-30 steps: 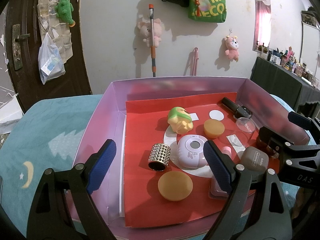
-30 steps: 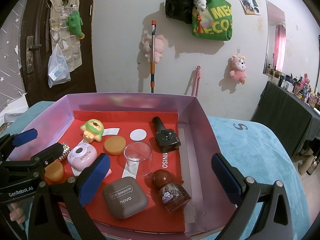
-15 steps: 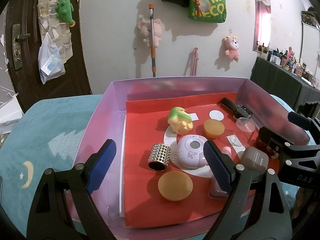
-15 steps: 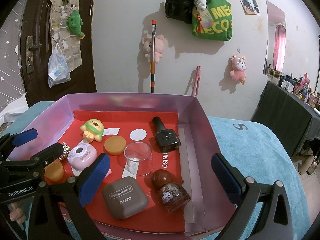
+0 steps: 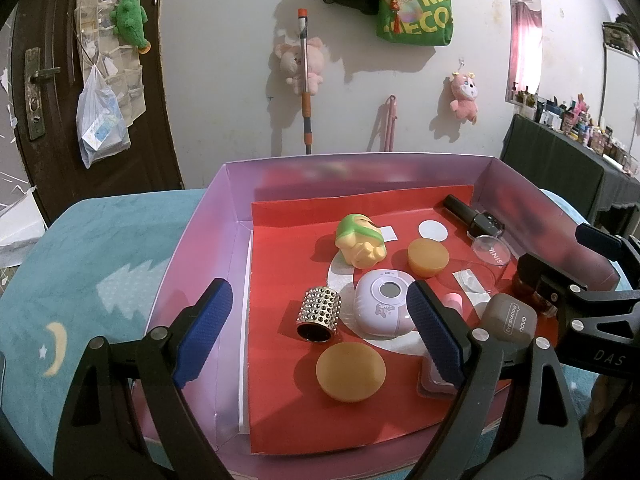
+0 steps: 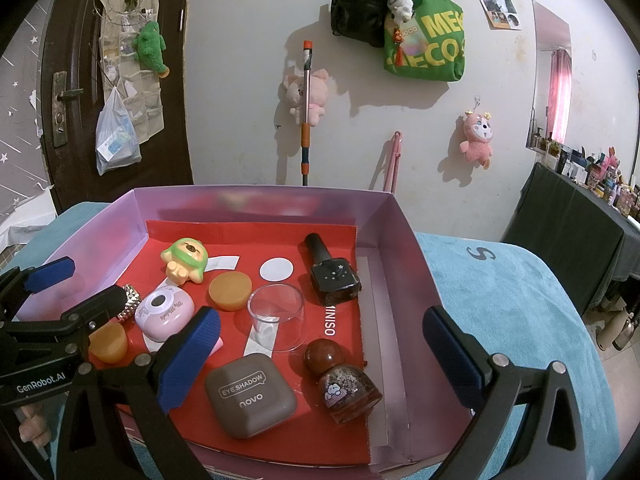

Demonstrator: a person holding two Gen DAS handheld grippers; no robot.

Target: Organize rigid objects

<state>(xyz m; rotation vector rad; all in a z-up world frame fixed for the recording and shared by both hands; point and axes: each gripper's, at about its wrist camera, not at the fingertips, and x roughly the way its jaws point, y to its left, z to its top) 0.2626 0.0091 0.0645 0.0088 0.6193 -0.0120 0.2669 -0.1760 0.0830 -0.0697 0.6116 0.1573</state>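
Reading "EYE SHADOW novo" on brown compact (image 6: 251, 395).

Pink item (image 5: 454, 303) half hidden behind left tool (image 5: 320, 332)

A green tote bag (image 6: 424, 46) and a black backpack (image 6: 360, 6) hang high on the white wall, with two pink plush toys (image 6: 310, 94) (image 6: 476, 136) fixed lower and a mop handle (image 6: 306, 112) leaning between them. A dark wooden door (image 5: 44, 92) at left carries a hanging organiser (image 5: 108, 44), a green plush (image 5: 130, 20) and a plastic bag (image 5: 100, 124). A teal blanket (image 6: 520, 304) covers the work surface, and a dark-draped side table (image 6: 580, 216) at right holds small bottles.
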